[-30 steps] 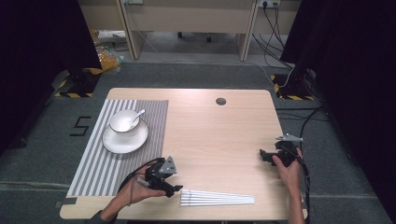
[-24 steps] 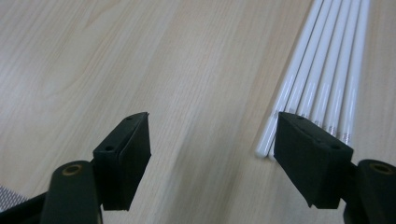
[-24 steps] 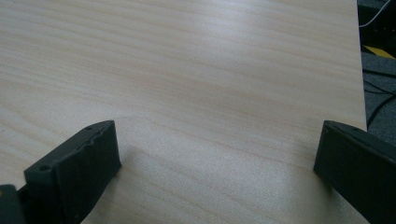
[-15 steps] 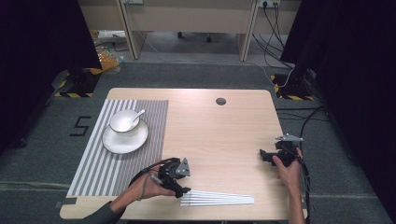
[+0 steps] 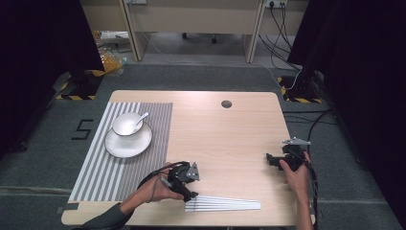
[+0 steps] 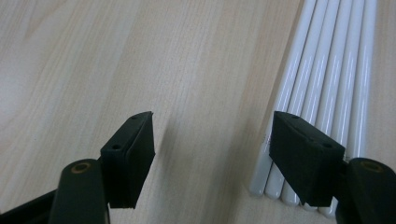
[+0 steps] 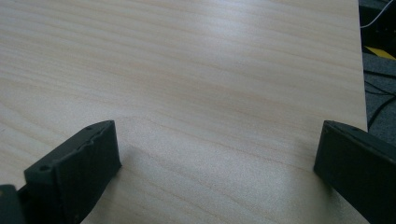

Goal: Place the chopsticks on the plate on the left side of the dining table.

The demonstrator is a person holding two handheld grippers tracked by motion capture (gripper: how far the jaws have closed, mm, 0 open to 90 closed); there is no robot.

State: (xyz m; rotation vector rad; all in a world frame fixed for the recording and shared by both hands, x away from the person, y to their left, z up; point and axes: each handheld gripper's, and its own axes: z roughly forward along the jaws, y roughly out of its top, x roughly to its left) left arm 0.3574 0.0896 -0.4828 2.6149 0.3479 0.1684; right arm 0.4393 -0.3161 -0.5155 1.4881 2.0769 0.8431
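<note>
A: Where is the left hand-held gripper [image 5: 187, 191] right now?

B: Low over the near edge of the desk [image 5: 230, 134], at the left end of the row of white chopsticks [image 5: 222, 205]. In the left gripper view its jaws stand spread, and they have just been closing a little. Bare wood lies between them. The right-hand jaw sits above the outermost chopstick ends [image 6: 275, 182]; whether it touches them I cannot tell.

A: So nothing is pinched?

B: Nothing. The pads press on no chopstick.

A: How do the chopsticks lie?

B: Side by side, flat on the desk, in a neat band that runs along the front edge from the left hand-held gripper toward the right. In the left gripper view their rounded ends line up evenly.

A: And the right hand-held gripper [image 5: 273, 159]?

B: Near the right edge of the desk, well apart from the chopsticks, held in the person's right hand [image 5: 296, 172]. Its own view shows the jaws spread wide over bare wood, with nothing between them.

A: Anything else on the desk?

B: A striped placemat [image 5: 119, 163] on the left side carries a white plate [image 5: 125, 146], with a bowl [image 5: 127, 124] on it and a spoon [image 5: 141, 118] leaning in the bowl. All of that lies well apart from both hands.
</note>
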